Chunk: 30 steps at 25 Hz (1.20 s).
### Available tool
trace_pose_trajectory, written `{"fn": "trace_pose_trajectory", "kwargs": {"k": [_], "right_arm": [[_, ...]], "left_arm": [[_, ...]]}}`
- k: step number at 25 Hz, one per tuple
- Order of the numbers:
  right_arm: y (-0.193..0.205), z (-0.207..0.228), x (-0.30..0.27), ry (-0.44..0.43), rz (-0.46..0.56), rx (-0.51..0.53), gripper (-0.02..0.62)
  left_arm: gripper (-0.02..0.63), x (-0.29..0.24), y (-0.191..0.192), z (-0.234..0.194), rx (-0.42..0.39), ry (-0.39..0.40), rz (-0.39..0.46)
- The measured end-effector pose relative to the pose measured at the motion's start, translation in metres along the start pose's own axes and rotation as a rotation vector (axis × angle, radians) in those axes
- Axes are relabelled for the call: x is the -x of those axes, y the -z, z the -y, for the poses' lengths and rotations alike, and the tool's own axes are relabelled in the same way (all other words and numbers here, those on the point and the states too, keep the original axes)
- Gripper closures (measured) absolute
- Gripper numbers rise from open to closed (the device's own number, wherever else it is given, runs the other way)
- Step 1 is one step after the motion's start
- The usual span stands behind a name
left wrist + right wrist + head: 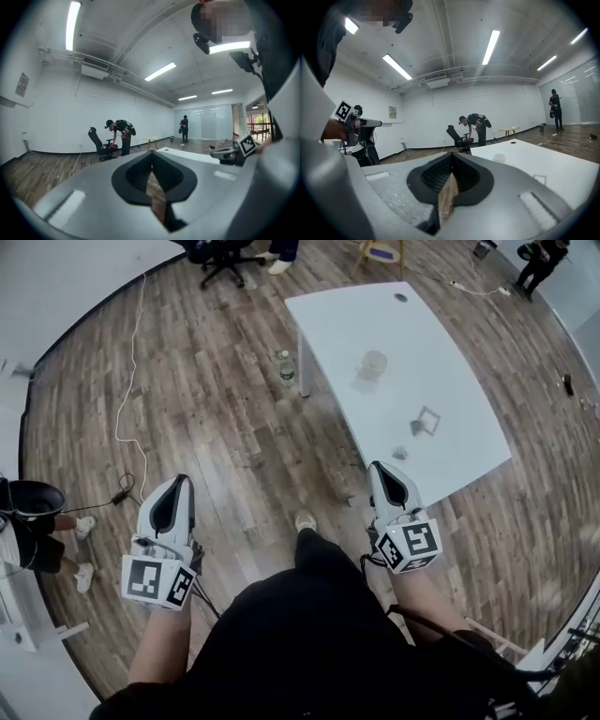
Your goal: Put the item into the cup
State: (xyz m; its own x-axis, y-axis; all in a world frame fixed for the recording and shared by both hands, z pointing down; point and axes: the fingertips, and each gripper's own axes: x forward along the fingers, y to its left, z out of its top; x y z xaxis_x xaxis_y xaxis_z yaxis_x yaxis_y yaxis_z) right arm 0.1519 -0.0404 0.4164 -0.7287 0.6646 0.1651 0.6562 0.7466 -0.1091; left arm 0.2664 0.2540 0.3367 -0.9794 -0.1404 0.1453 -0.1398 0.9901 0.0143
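A clear cup stands on the white table ahead of me to the right. Nearer me on the table lie a small clear square item and a tiny pale item. My right gripper is shut and empty, held over the floor just short of the table's near edge. My left gripper is also shut and empty, over the wood floor far left of the table. The right gripper view shows the cup and the square item beyond the shut jaws.
A bottle stands on the floor by the table leg. A white cable runs across the wood floor at the left. An office chair and a stool are far back. A person stands at the left.
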Motion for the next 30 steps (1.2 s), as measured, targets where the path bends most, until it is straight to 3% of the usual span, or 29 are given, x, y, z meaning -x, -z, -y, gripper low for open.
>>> {"fn": "trace_pose_trajectory", "kwargs": {"k": [8,16,30], "right_arm": [[-0.006,0.056,-0.056,0.008,-0.004,-0.034,0.594],[-0.031,0.069,-0.093,-0.013,0.028,0.012,0.594],[-0.031,0.111,-0.127,0.138,0.031,-0.004,0.594]], "left_arm": [[0.607,-0.084,-0.032,-0.003,-0.041,0.017,0.016],[0.607,-0.12,-0.039,-0.01,-0.055,0.024,0.001],[0.607,-0.218,-0.05,-0.034,-0.09,0.164,0.066]]}}
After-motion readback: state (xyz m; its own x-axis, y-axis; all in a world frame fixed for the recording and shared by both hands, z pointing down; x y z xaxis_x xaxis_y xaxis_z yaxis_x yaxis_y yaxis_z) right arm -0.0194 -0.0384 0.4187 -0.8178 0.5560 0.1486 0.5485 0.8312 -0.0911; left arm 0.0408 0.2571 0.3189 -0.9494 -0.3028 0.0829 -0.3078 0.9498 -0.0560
